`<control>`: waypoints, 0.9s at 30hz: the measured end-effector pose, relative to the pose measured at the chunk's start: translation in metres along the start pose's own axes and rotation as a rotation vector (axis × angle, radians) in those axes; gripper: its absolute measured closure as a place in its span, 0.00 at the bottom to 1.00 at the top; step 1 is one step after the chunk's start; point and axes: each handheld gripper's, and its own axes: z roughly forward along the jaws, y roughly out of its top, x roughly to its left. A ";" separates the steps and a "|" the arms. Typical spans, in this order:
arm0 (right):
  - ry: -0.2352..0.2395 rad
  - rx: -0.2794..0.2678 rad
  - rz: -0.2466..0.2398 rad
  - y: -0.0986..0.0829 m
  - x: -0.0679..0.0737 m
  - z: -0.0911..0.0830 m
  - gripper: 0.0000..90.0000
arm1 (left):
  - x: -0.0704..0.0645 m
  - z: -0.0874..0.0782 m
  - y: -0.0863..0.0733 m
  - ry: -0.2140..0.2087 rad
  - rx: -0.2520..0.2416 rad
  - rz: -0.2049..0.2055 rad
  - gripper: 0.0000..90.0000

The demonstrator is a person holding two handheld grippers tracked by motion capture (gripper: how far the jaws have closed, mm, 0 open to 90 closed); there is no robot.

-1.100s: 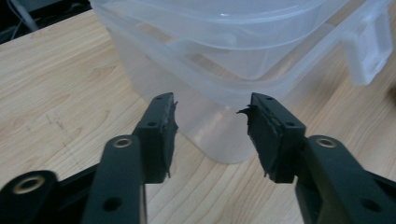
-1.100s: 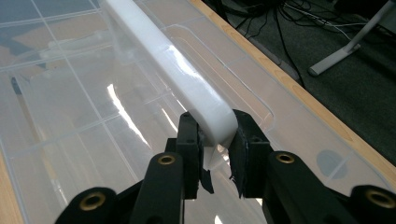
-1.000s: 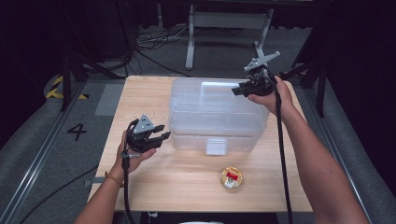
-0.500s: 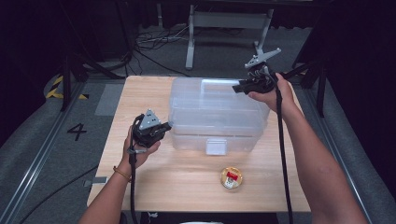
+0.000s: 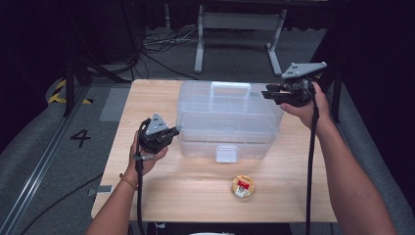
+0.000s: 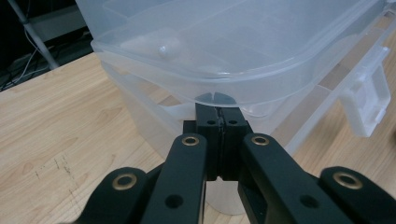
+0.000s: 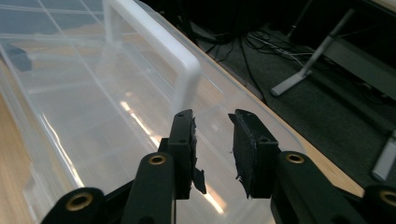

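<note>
A clear plastic storage box [image 5: 227, 120] with a lid and a white handle [image 5: 230, 88] stands in the middle of the wooden table [image 5: 147, 98]. My left gripper [image 5: 174, 130] is at the box's front left corner. In the left gripper view its jaws are shut [image 6: 219, 111], with the tips right under the lid rim [image 6: 205, 79] and nothing between them. My right gripper [image 5: 267, 93] hovers over the right end of the lid. It is open [image 7: 212, 133], and the white handle [image 7: 154, 44] lies just beyond its tips.
A small round tin with a red label [image 5: 242, 187] lies near the table's front edge, right of centre. The box's white latch [image 5: 226, 152] faces the person. A metal stand [image 5: 240, 29] and cables [image 5: 156, 46] are on the floor behind the table.
My left gripper has moved right to the box's corner and its jaws have closed. The right gripper has stayed over the lid's right end.
</note>
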 end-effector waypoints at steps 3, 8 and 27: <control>-0.016 -0.014 0.004 -0.016 -0.005 -0.014 0.74 | 0.000 0.000 0.000 0.002 0.000 0.001 1.00; -0.059 -0.030 0.004 -0.045 -0.006 -0.034 0.63 | -0.001 0.001 0.000 0.009 0.007 0.009 1.00; -0.108 -0.008 0.041 -0.143 0.000 -0.030 0.42 | 0.002 -0.001 0.006 0.015 -0.017 0.013 1.00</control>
